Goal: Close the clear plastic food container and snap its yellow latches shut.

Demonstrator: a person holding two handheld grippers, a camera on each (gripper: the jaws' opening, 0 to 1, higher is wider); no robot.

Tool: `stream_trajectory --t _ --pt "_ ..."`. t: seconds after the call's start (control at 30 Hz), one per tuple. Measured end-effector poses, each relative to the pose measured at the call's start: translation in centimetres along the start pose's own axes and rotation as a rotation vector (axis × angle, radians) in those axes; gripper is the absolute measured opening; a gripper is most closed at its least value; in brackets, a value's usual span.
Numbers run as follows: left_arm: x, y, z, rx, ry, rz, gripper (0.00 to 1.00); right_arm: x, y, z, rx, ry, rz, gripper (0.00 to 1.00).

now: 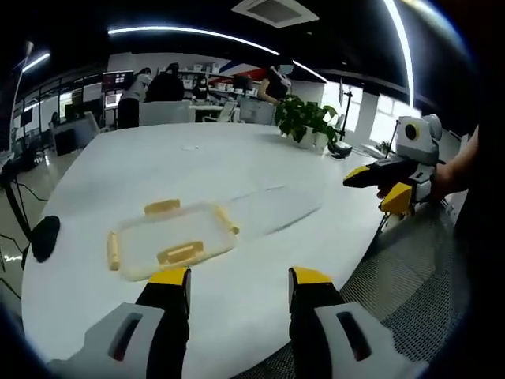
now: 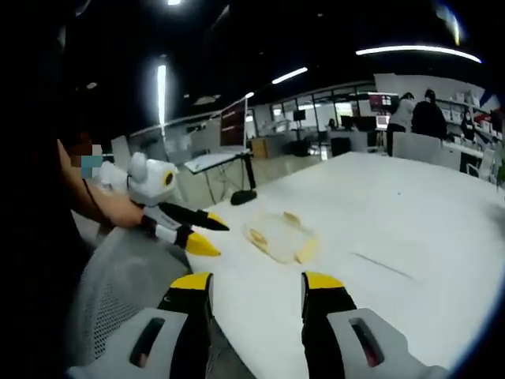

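A flat clear plastic container (image 1: 172,235) with yellow latches on its four sides lies on the white table (image 1: 197,158), just ahead of my left gripper (image 1: 239,278). That gripper is open and holds nothing. The latches look splayed outward; whether any is snapped I cannot tell. My right gripper (image 1: 379,186) hovers off the table's right edge, a hand holding it, jaws apart. In the right gripper view the container (image 2: 280,235) lies past my right gripper (image 2: 257,283), which is open and empty. The left gripper (image 2: 210,237) comes in from the left, close beside the container.
A potted plant (image 1: 304,118) stands at the table's far side. A black object (image 1: 43,237) sits at the left edge. A grey mesh chair (image 1: 410,260) is under the near edge. A monitor stand (image 2: 241,193) and people at desks are beyond the table.
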State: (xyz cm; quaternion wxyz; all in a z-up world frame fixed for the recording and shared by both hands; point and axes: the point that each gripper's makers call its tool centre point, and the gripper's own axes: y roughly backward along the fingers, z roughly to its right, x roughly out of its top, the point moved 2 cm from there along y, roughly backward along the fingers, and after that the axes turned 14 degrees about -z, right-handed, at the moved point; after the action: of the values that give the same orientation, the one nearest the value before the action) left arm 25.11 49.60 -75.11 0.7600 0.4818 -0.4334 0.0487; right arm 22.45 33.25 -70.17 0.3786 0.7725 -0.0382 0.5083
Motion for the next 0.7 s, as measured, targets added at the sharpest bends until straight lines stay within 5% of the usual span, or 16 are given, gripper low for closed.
stream_trajectory --t 0.37,0.7 --pt "1.1 0.6 0.7 -0.083 0.046 0.038 0.57 2.2 -2.5 -0.5 -0.006 -0.011 0.024 0.44" --pt "2.6 1.1 -1.2 -0.110 0.053 0.067 0.60 2.9 -4.0 -1.0 -0.013 -0.036 0.042 0.45"
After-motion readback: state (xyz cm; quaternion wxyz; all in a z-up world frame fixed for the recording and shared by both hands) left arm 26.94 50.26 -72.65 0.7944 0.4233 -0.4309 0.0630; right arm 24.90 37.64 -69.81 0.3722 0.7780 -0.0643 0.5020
